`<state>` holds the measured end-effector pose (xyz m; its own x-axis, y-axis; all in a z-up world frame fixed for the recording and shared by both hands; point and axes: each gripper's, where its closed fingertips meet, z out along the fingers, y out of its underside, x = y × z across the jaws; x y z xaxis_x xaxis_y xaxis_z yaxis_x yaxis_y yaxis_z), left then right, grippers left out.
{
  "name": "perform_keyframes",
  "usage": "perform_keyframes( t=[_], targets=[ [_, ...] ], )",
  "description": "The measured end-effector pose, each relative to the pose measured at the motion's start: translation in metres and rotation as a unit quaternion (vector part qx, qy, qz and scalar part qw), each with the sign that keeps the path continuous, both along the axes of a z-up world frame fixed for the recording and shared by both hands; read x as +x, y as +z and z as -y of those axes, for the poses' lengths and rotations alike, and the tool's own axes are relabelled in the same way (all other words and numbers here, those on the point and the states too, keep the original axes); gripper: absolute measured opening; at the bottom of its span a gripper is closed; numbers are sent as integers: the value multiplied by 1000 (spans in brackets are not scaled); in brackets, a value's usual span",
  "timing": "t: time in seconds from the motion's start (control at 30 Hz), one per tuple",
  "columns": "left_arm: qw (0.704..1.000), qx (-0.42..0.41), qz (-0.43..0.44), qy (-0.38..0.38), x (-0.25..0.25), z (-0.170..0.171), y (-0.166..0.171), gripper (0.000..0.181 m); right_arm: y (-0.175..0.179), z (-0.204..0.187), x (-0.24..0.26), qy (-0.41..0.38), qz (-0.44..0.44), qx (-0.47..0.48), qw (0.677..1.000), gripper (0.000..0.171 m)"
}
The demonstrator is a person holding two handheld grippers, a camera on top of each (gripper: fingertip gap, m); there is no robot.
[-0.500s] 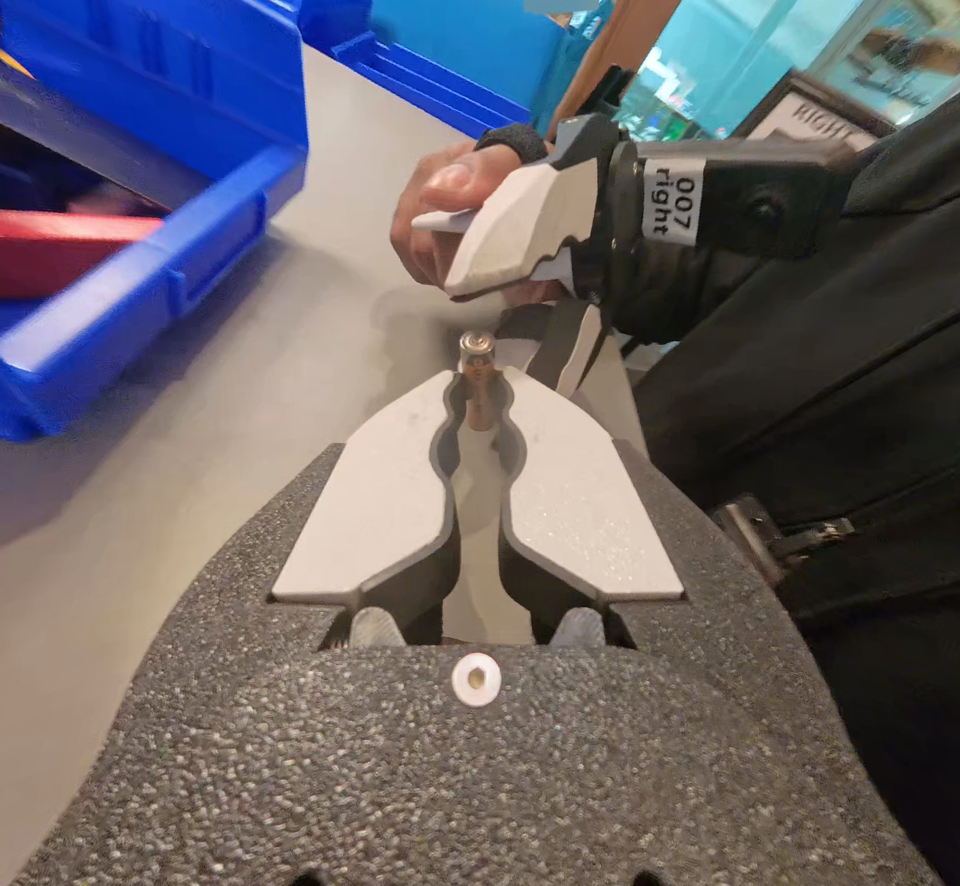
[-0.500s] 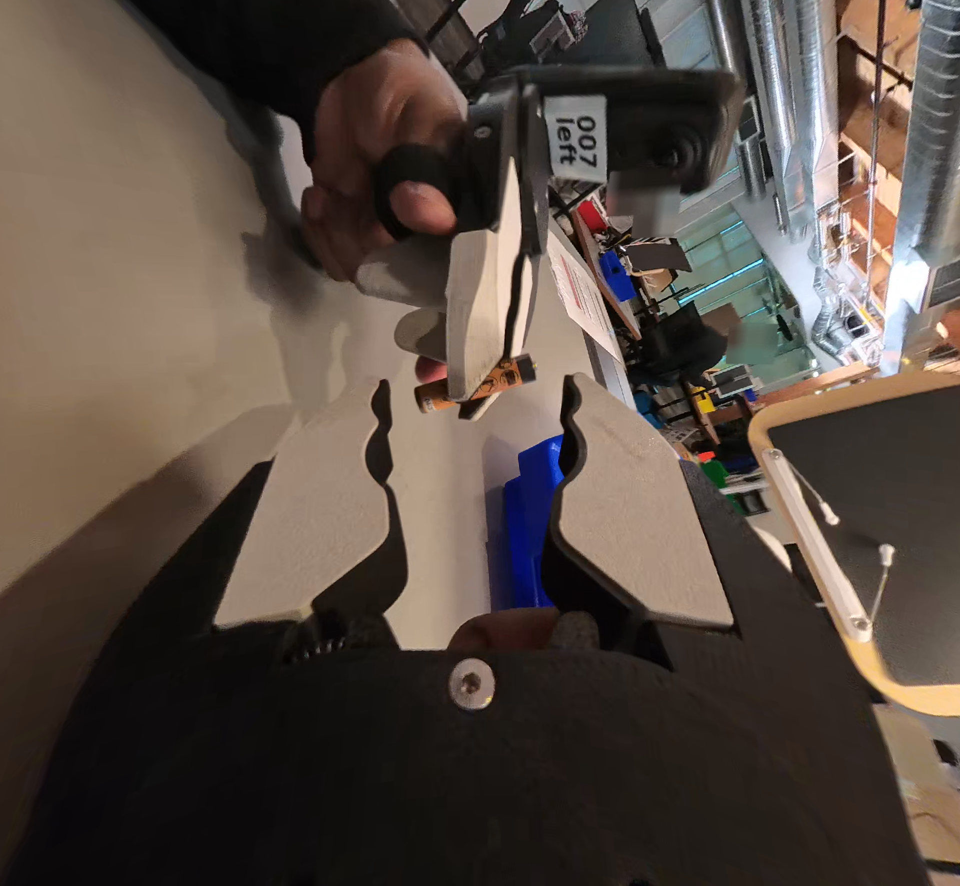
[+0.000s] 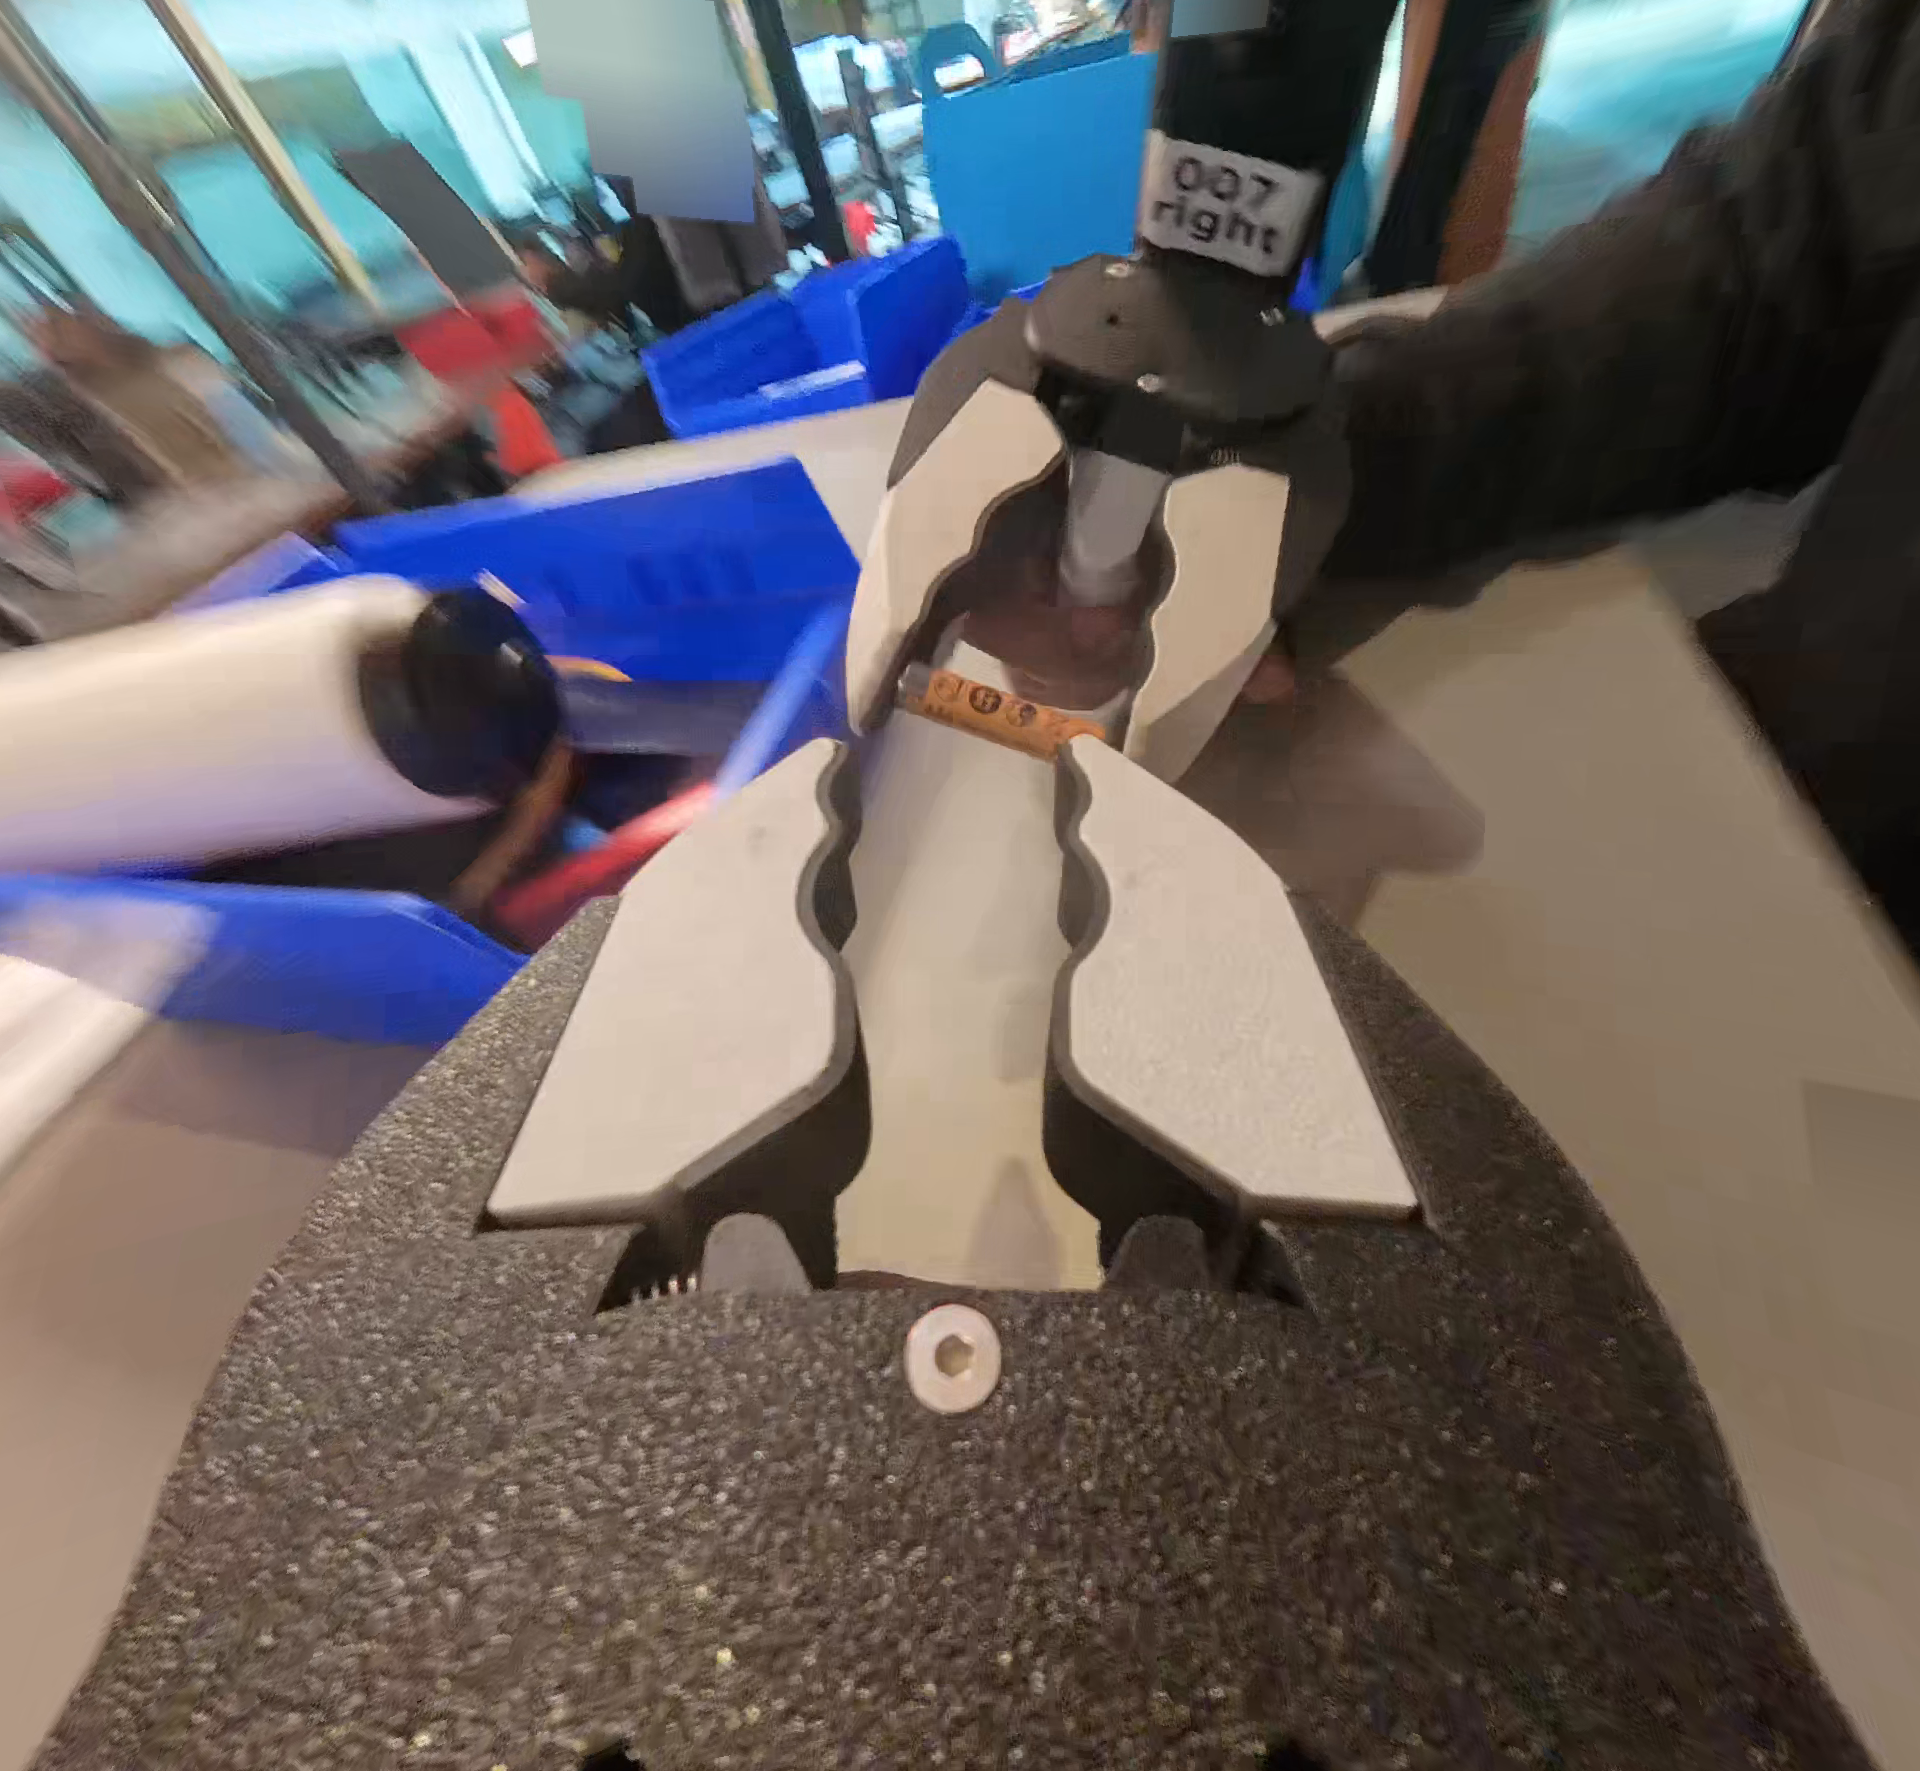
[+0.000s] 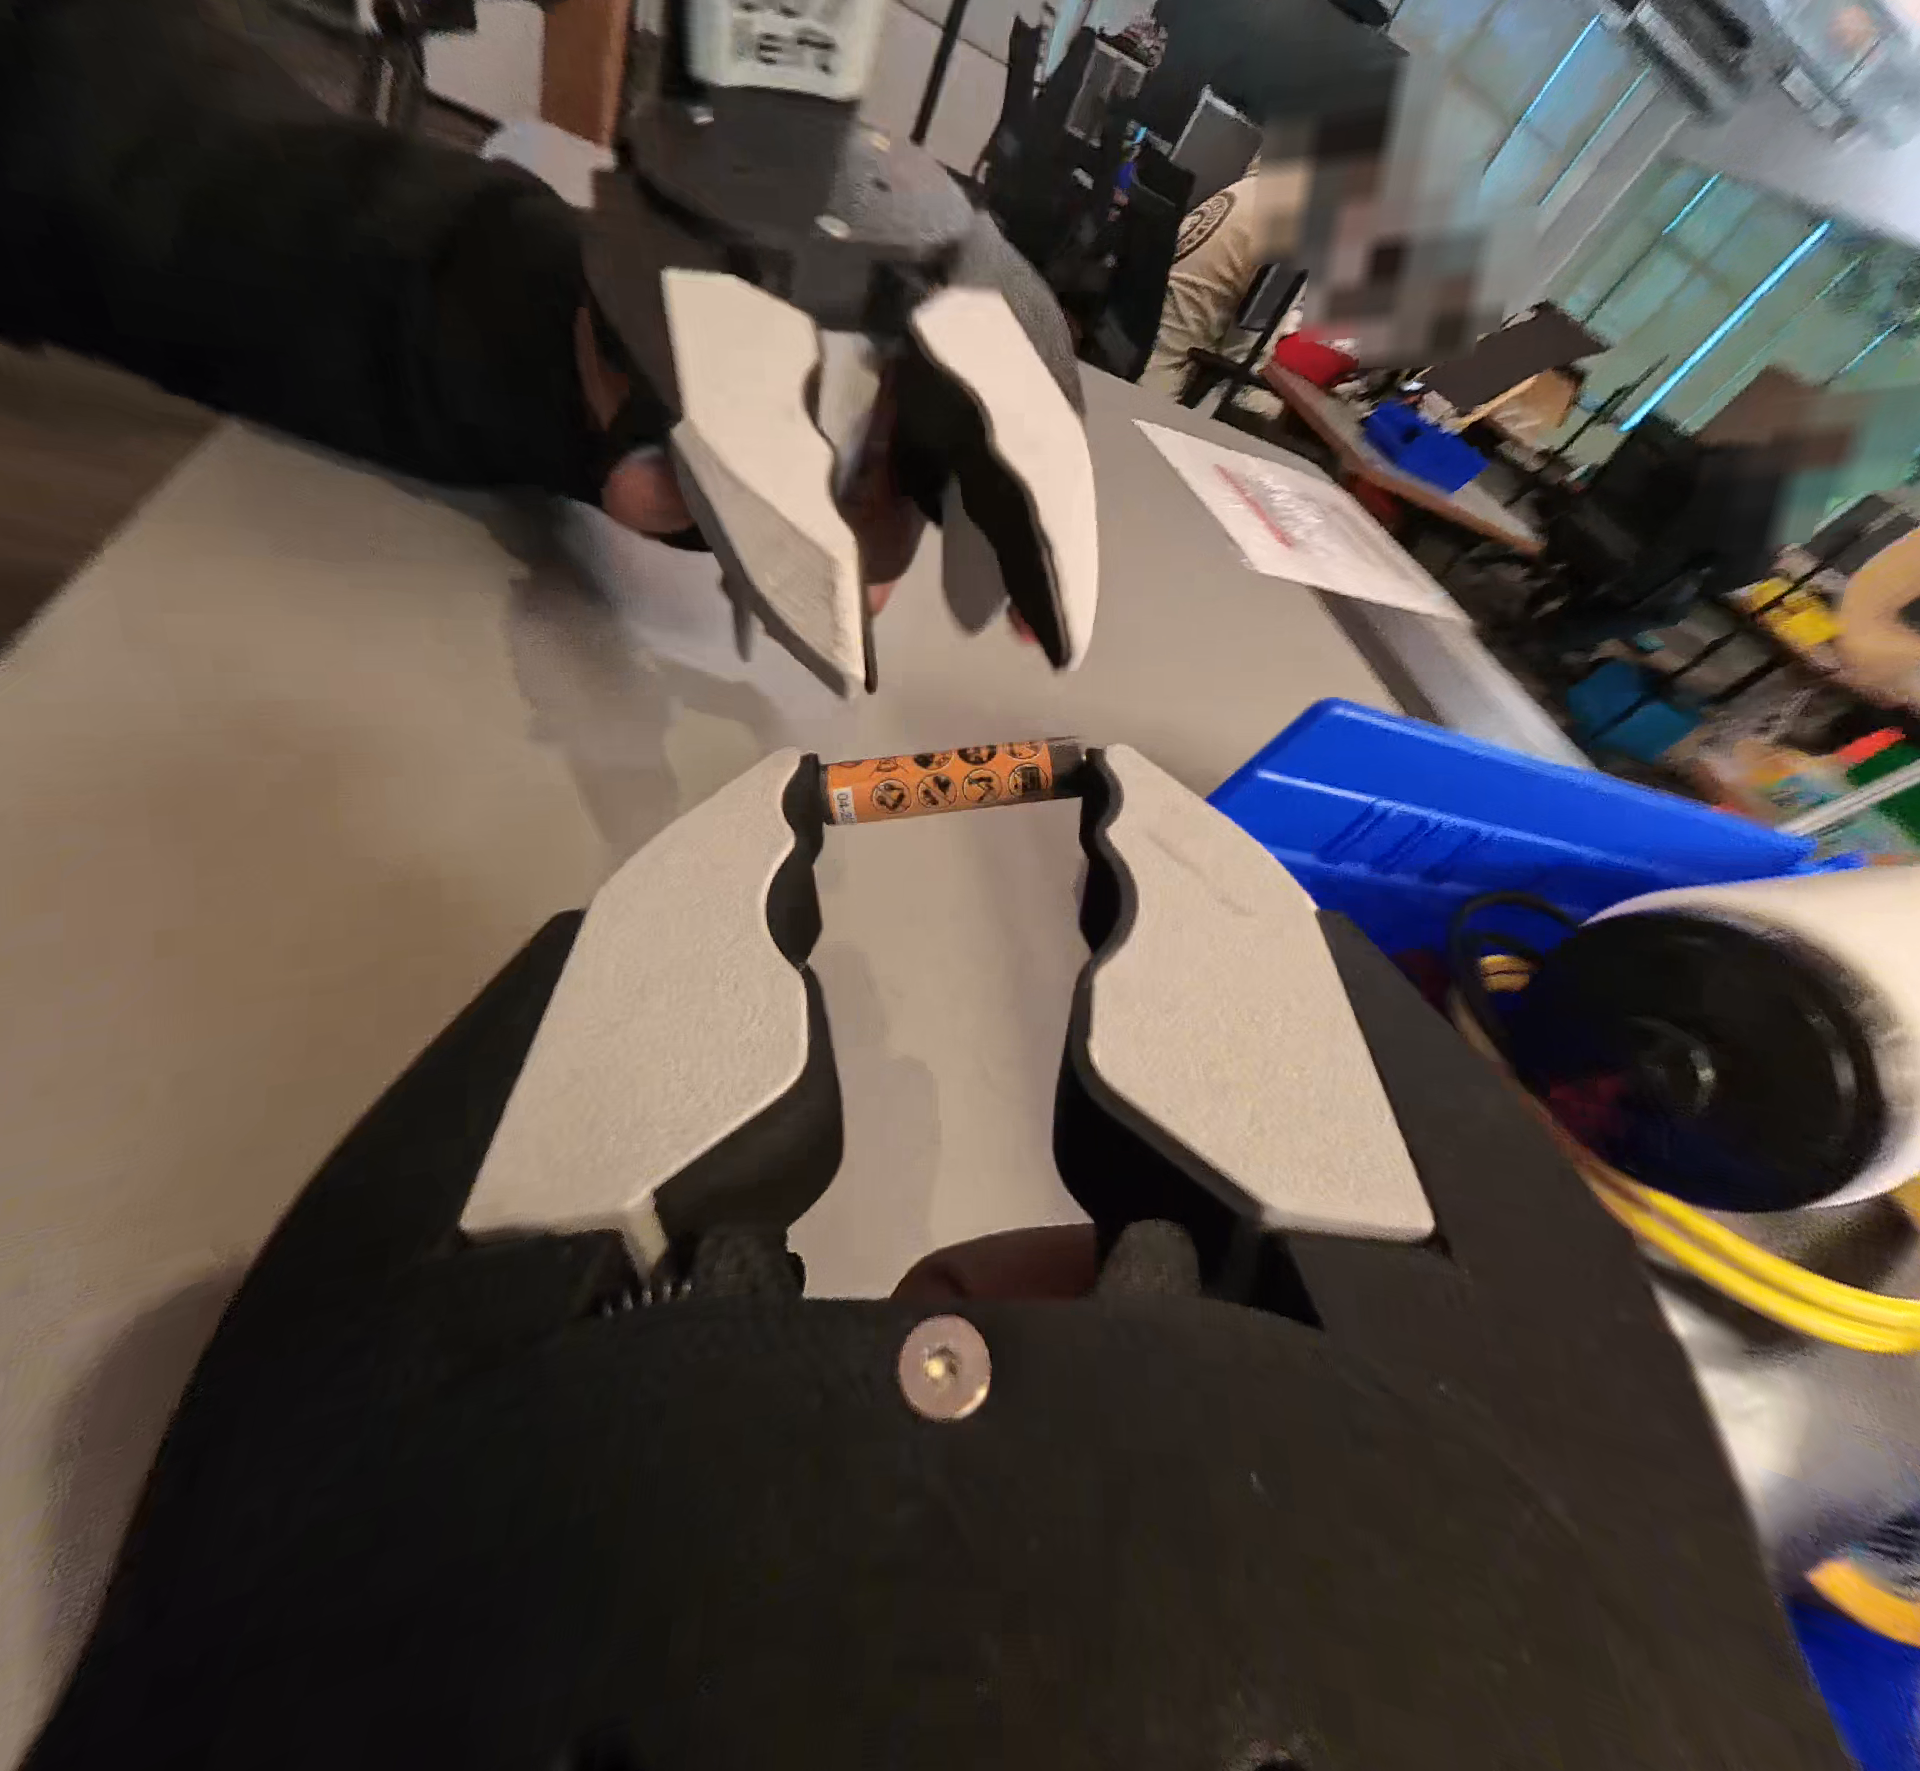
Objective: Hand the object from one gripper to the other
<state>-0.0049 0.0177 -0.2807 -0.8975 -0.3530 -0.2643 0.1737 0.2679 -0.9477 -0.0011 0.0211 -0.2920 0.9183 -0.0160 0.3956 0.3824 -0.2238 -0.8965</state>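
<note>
Orange battery sits clamped endwise between my right gripper tips; left gripper gapes, apparently clear. I keep squeezing evenly, withdrawing straight.

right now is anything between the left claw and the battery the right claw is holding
Nothing. In the right wrist view the open left claw hangs apart from the orange battery, clamped end to end in the right claw; only bare grey table shows through the gap.

Grey table with blue bin and paper sheet.
</note>
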Motion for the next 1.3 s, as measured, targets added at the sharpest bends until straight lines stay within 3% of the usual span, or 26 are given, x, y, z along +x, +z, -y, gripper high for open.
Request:
perform_keyframes(
  t=[0.1,0.23,0.4,0.57,0.7,0.77,0.83,0.93,1.03,1.1,1.2,1.3],
  targets=[
    [980,56,190,27,-4,-3,10,35,-2,0,-2,25,-91,-4,996,49],
    [919,147,364,30,-12,2,-1,31,-3,0,-12,73,-200,-8,977,49],
    [898,175,402,33,-12,13,-12,30,-10,-1,-29,116,-247,-35,961,48],
    [896,183,403,29,-13,17,-18,15,-11,-4,-40,138,-252,-42,957,48],
    [895,200,395,57,-5,15,-18,13,-10,-5,-33,121,-273,-34,954,48],
    [895,213,378,106,8,7,-16,11,-8,-5,-20,84,-270,-22,959,49],
    [885,232,365,175,26,-7,-11,11,-5,-4,-5,38,-234,-14,971,54],
    [856,285,349,255,47,-28,-13,11,13,-2,13,-50,-106,25,993,57],
    [852,305,338,259,49,-29,-21,11,22,0,20,-126,84,21,988,44],
    [861,302,323,252,47,-25,-24,11,12,-2,16,-129,188,-22,974,42],
    [864,303,311,255,47,-23,-26,11,-10,-5,12,-117,245,-80,959,42],
    [862,315,311,246,46,-19,-31,11,-9,-6,13,-124,264,-79,953,39]
  ],
)
